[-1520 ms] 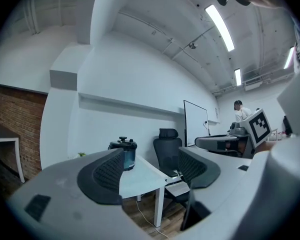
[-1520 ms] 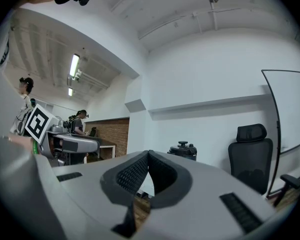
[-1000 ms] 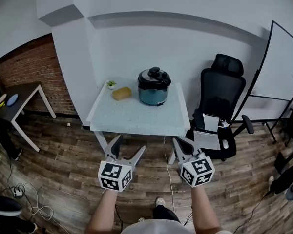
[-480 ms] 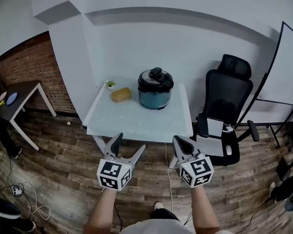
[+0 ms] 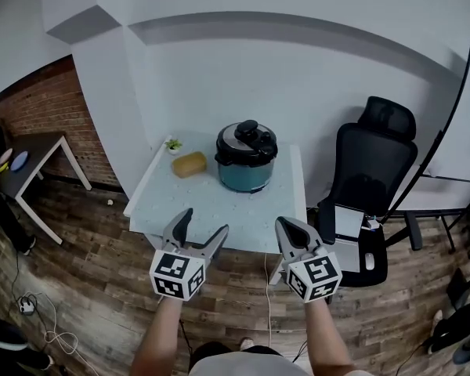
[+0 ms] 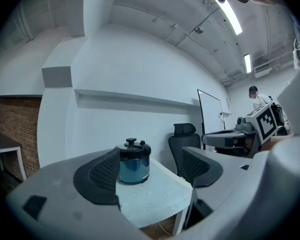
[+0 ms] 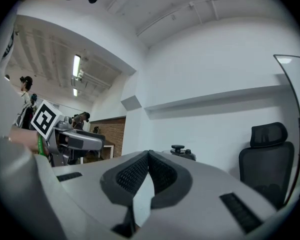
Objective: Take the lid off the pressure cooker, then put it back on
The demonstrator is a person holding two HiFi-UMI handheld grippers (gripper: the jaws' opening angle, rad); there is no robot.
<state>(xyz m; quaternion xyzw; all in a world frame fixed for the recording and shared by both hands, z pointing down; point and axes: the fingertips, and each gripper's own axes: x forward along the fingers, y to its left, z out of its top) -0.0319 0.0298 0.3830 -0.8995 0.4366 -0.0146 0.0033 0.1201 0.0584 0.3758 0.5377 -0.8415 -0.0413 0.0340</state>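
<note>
A blue pressure cooker (image 5: 246, 165) stands on the white table (image 5: 211, 210), near its back edge, with its black and silver lid (image 5: 246, 142) on. It also shows between the jaws in the left gripper view, as the cooker (image 6: 134, 165) on the table. My left gripper (image 5: 199, 230) hovers open in front of the table's near edge, nothing in it. My right gripper (image 5: 292, 231) is shut with nothing between its fingers, also short of the table. In the right gripper view only the lid's knob (image 7: 178, 148) peeks over the shut jaws.
A tan loaf-shaped object (image 5: 189, 164) and a tiny potted plant (image 5: 172, 145) lie left of the cooker. A black office chair (image 5: 370, 186) stands right of the table. A dark side table (image 5: 27, 155) is far left by the brick wall. A cable (image 5: 265, 288) hangs under the table.
The view has closed in on the table: table and cooker now look larger and nearer. Both grippers have moved forward towards the table's near edge, their jaws unchanged.
</note>
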